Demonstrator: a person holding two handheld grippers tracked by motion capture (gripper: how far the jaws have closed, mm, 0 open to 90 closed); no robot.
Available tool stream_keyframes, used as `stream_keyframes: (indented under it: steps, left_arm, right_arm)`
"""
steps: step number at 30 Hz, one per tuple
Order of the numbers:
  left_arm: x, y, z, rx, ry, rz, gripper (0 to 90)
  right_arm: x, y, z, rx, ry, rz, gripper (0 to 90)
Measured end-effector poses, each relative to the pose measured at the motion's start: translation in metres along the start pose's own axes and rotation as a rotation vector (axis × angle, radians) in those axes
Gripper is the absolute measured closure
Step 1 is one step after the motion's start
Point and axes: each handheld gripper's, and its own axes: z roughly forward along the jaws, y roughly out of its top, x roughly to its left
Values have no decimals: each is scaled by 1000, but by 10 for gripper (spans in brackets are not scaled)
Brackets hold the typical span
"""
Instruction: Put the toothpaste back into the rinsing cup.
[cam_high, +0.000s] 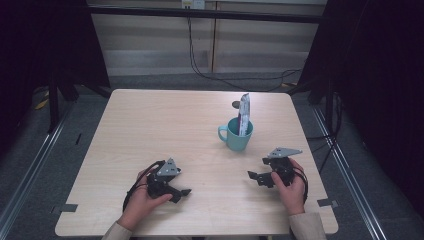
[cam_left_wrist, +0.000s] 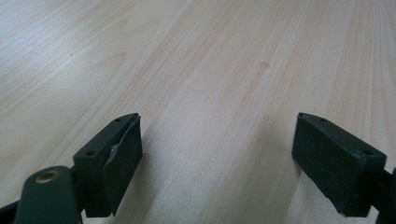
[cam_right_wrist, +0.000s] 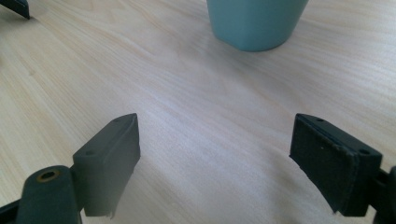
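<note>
A teal mug (cam_high: 236, 135) stands right of the table's middle, handle to the left, with a silvery packet (cam_high: 244, 114) upright inside it. My left gripper (cam_high: 183, 194) rests near the front edge at the left, held in a hand, its jaws wide apart over bare wood (cam_left_wrist: 217, 140). My right gripper (cam_high: 254, 177) lies at the front right, just below the mug, also open. In the right gripper view the mug's base (cam_right_wrist: 254, 21) sits ahead at the top, and nothing lies between the open gripper (cam_right_wrist: 215, 158) jaws.
The light wooden table (cam_high: 150, 130) has dark curtains on both sides and a pale wall with hanging cables (cam_high: 200, 65) behind. A small dark round mark (cam_high: 235, 104) lies behind the mug. Tape marks (cam_high: 67, 207) sit at the front corners.
</note>
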Motion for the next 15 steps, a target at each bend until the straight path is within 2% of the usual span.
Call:
stream_keyframes:
  steps: [11, 13, 15]
  left_arm:
    - [0, 0, 0, 0, 1, 0, 159]
    - [0, 0, 0, 0, 1, 1, 159]
    - [0, 0, 0, 0, 1, 0, 159]
  right_arm:
    - [2, -9, 4, 23, -17, -21, 153]
    - [3, -10, 5, 36, -44, -47, 154]
    - [4, -12, 6, 53, -45, -65, 153]
